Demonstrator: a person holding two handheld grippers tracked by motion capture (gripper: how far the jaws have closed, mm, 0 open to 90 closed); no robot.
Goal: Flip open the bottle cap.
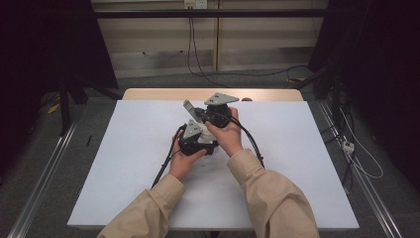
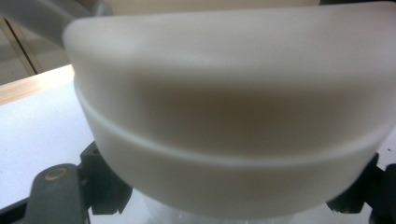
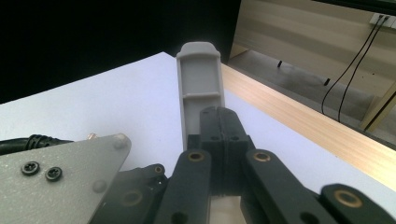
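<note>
A white rounded object with a ridge around it sits very close in the left gripper view. My left gripper is shut on it, with a black jaw at each side of its lower part. In the high view this white object is held above the middle of the table by the left gripper. A grey flat tab sticks up from it. My right gripper is shut on the lower part of the tab. Seen from above, the right gripper is just behind the left one, and the tab slants up to the left.
A white sheet covers the table, with a wooden strip at its far edge. Black cables trail from both grippers toward the person. Metal rails run along both sides of the table. Wall cables hang behind it.
</note>
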